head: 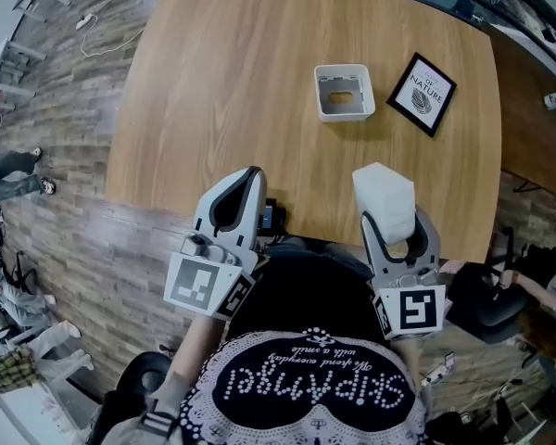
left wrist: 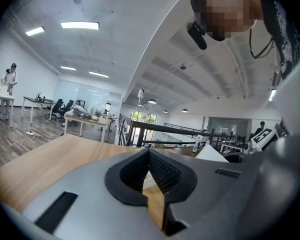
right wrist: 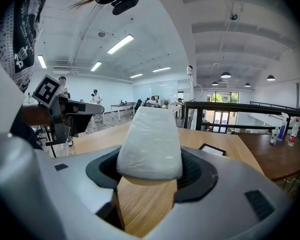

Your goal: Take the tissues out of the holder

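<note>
White tissue pack (head: pixel 385 202) is clear of the holder (head: pixel 344 116). It is pinched across its width between the 2 jaws of the right gripper (head: pixel 394 228), over the near edge of the wooden table (head: pixel 232 91). In the right gripper view the pack (right wrist: pixel 151 141) fills the gap of that gripper (right wrist: pixel 150 165), with both pads pressed into its soft sides. Its long axis runs the same way the gripper points, so most of it sticks out ahead of the jaws and away from the person.

The holder stands further out on the table, ahead of the pack and a little to its left, well apart from it. Seen from above, it looks empty. A framed picture (head: pixel 422 94) lies just to the right of the holder.

The left gripper (head: pixel 248 176) hangs near the same table edge, to the left of the pack, with its jaws pressed together on nothing (left wrist: pixel 149 154).

The removal looks done, so I judge that only 1 step is left: lowering the pack onto bare wood. The right hand is best placed for that, with open table directly under and ahead of it.
</note>
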The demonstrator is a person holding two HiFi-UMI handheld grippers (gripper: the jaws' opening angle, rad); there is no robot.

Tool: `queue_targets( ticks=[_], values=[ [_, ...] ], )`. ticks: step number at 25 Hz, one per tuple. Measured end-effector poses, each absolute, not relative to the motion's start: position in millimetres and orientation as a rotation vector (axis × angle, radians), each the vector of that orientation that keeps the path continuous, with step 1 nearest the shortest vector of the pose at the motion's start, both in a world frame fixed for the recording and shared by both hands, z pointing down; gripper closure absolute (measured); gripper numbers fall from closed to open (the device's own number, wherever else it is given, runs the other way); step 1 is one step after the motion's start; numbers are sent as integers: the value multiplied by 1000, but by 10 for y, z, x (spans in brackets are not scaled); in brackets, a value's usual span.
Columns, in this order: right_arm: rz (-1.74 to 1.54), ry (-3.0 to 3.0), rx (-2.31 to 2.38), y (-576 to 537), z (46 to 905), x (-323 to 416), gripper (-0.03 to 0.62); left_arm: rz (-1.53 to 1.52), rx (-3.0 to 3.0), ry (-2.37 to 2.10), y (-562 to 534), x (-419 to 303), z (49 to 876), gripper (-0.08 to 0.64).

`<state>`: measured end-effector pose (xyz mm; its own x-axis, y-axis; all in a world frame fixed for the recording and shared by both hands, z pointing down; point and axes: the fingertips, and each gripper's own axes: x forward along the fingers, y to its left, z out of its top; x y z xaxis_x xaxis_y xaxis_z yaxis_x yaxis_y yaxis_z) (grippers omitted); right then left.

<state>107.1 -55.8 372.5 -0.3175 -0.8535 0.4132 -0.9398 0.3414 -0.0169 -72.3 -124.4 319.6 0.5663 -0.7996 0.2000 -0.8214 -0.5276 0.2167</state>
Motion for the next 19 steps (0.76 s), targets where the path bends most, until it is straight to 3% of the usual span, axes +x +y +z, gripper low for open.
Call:
queue_targets(
  ticks=[19],
  values=[
    [369, -2270, 1601, -544, 3690, 1133, 311, 106, 2513, -1348, -1228, -733, 3179, 555]
  ],
)
